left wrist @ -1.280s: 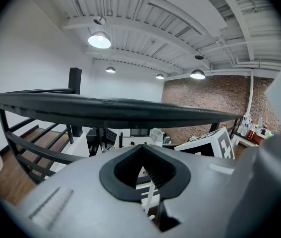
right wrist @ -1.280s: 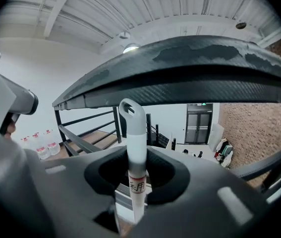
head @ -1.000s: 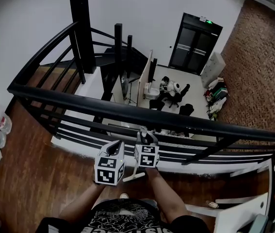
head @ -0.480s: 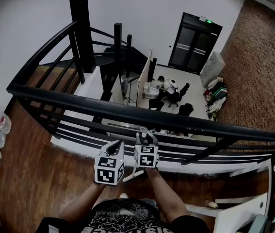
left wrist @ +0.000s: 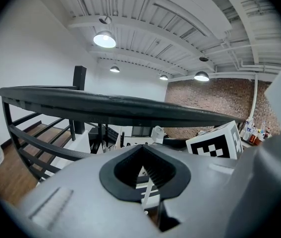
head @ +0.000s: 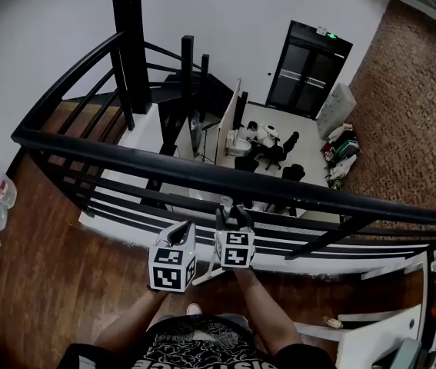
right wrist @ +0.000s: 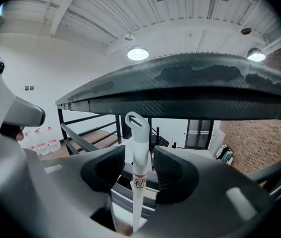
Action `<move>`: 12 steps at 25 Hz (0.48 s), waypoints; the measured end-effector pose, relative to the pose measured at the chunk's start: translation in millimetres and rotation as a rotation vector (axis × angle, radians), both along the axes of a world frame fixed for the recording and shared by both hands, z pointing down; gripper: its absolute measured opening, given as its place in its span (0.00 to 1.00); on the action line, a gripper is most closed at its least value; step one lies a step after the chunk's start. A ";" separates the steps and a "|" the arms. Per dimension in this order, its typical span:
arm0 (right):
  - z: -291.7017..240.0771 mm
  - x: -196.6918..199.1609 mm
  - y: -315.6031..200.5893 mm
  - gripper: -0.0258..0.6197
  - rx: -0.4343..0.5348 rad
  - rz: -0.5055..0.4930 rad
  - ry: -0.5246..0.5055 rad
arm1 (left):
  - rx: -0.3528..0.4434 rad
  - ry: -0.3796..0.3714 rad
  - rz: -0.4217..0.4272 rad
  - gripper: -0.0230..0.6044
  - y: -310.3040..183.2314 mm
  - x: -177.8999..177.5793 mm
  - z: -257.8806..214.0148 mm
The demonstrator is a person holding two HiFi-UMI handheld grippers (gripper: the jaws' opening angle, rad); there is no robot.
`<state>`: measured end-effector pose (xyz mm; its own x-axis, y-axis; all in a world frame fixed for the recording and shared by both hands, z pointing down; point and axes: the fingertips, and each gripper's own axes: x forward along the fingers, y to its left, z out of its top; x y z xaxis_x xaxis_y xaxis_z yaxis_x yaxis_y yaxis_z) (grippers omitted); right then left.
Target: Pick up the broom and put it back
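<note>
Dark wooden flooring (head: 64,275) runs up to a black railing (head: 202,177) at the edge of a mezzanine, and the person stands close against it with both grippers held side by side. The right gripper (head: 233,215) has just been opening its jaws, and the broom's white handle (right wrist: 139,155) stands upright between them with a gap to each pad, its looped top just under the top rail. The left gripper (left wrist: 141,148) has its jaws brought together at the tips, gripping nothing.
</note>
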<state>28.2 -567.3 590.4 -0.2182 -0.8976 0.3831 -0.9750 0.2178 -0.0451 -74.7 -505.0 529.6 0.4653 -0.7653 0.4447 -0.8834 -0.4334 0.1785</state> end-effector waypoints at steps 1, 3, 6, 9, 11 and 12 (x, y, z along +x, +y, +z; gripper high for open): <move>-4.8 0.6 3.9 0.28 0.009 0.000 0.000 | 0.002 0.004 -0.001 0.04 2.4 1.4 -1.4; -15.4 1.4 12.1 0.28 0.024 -0.004 0.002 | 0.009 0.009 -0.002 0.04 7.6 4.9 -4.5; -32.6 -0.2 26.3 0.28 0.054 -0.012 0.009 | 0.025 0.016 -0.005 0.04 17.6 6.3 -8.9; -48.4 -2.2 47.8 0.28 0.088 -0.018 0.008 | 0.036 0.027 -0.016 0.04 31.5 5.9 -10.9; -55.8 -1.7 65.1 0.28 0.101 -0.022 0.004 | 0.041 0.031 -0.021 0.04 43.1 8.7 -11.8; -58.4 -1.2 73.3 0.28 0.105 -0.025 0.005 | 0.044 0.031 -0.023 0.04 49.1 10.5 -12.5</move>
